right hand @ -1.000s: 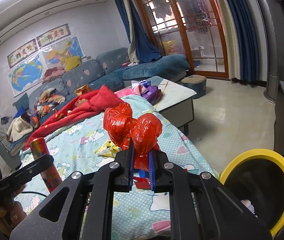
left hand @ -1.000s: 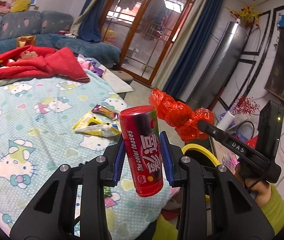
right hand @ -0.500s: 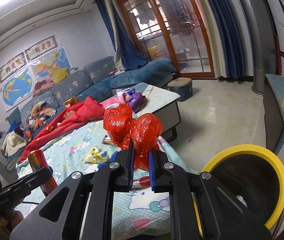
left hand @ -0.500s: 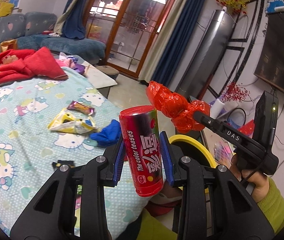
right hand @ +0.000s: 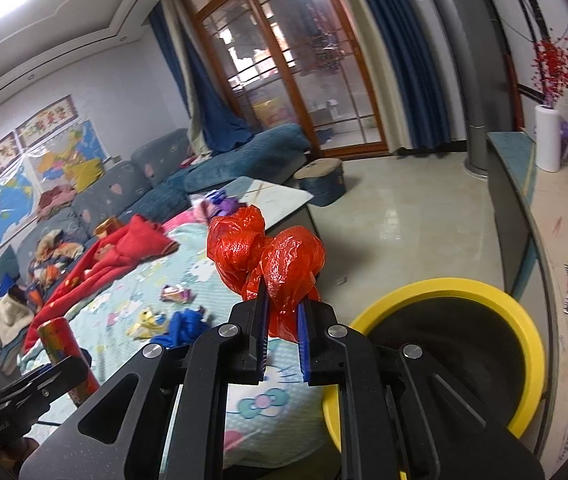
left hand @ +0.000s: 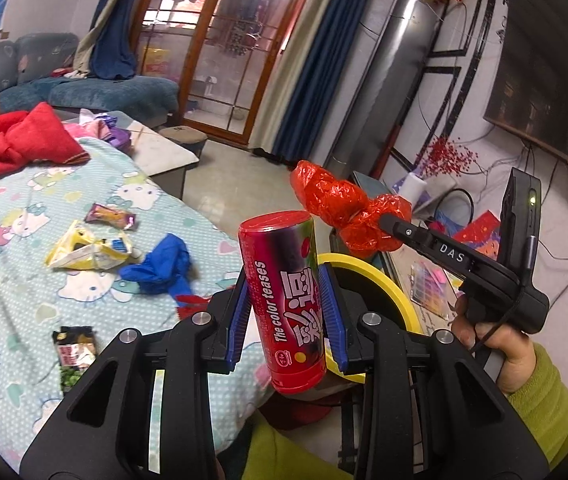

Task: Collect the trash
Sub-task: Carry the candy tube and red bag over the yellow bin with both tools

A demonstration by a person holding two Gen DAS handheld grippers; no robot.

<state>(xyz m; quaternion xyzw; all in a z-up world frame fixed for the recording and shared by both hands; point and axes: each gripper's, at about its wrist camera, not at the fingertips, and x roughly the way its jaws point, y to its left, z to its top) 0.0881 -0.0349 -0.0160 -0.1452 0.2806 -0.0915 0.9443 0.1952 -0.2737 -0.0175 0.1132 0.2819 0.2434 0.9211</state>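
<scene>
L claw (left hand: 284, 312) clamps a red cylindrical snack can w/ white lettering (left hand: 284, 300) between its blue pads, can tilted slightly, held in air over the bed edge. R claw (right hand: 282, 336) nearly closed, pinching a crumpled red plastic bag (right hand: 266, 258) by its lower end; bag bulges above the pads. Round black bin w/ yellow rim (right hand: 444, 286) sits on the floor just beside the bed, to the right of R claw and lower. Bed w/ cartoon-cat print sheet (left hand: 12, 280) carries more litter: yellow torn wrapper (left hand: 88, 252), blue crumpled bag (left hand: 160, 264), small purple wrapper (left hand: 110, 216), dark snack packet (left hand: 74, 354). Red blanket (left hand: 16, 144) at far end of bed.
</scene>
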